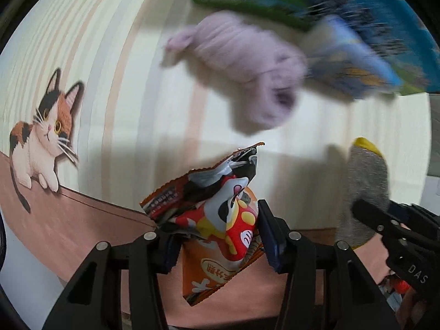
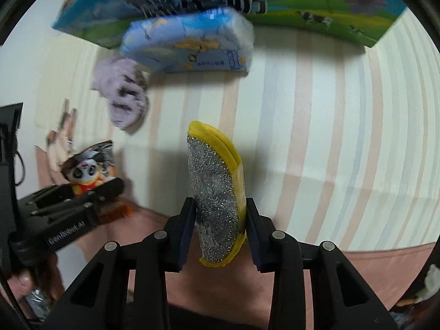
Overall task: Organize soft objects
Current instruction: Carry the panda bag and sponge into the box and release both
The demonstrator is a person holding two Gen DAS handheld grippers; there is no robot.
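Closest in, left wrist view: left gripper clamped on a crumpled snack packet, orange and red with a cartoon panda, jaws drawn in part-way and both pads pressing the foil, packet poking up toward twelve o'clock

Same story on the right wrist view: right gripper pinching a scouring sponge, glittery silver face, yellow edge, stood on end between the pads, jaws narrowed to its thickness

Each tool in the other's picture: right one at four o'clock of the left view, left one at eight o'clock of the right view, a hand wrapped round its handle

Further out, striped tablecloth with a printed calico cat at nine o'clock in the left view

Beyond that, a lilac knitted piece, loose on the cloth, blurred, at about twelve o'clock, well apart from both grippers

Just behind it a blue tissue pack, edge near the lilac piece, touching or not impossible to call

Farthest back, a big blue-and-green carton with cows and meadow, along the top edge

Progress, as a judgement: mid-way at best, two soft items lifted and in hand, none visibly parked anywhere final, no bin or tray in sight, lilac piece and tissue pack not yet dealt with
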